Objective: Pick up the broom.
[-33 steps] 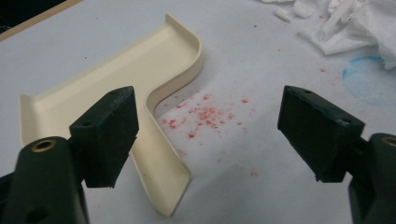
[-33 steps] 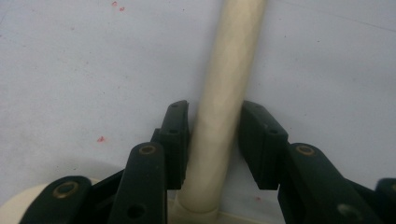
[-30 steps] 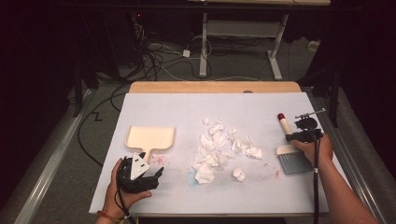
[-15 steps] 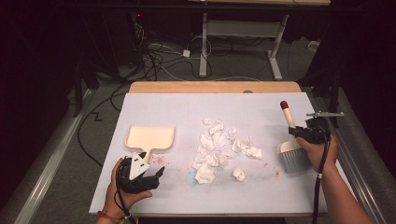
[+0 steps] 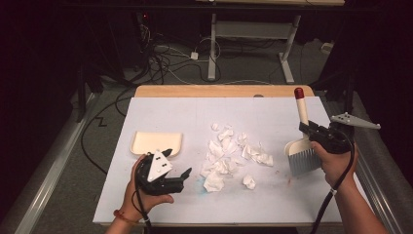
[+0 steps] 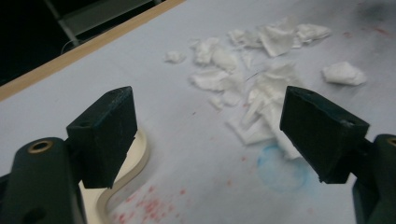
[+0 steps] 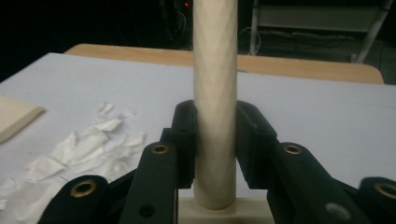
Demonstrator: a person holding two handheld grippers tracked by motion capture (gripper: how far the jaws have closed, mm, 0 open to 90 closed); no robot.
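Right gripper (image 5: 306, 129) clamped on brush (image 5: 302, 146) handle, bristles hanging right of paper scraps (image 5: 229, 158), ready to sweep; left gripper (image 5: 181, 176) released, jaws wide beside dustpan (image 5: 156, 143) handle for pickup

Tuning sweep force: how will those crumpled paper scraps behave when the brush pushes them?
The paper scraps look thin and loosely crumpled, so probably very light and floppy. They would likely slide or tumble ahead of the brush and may scatter. Some lie flat, so the bristles might ride over them.
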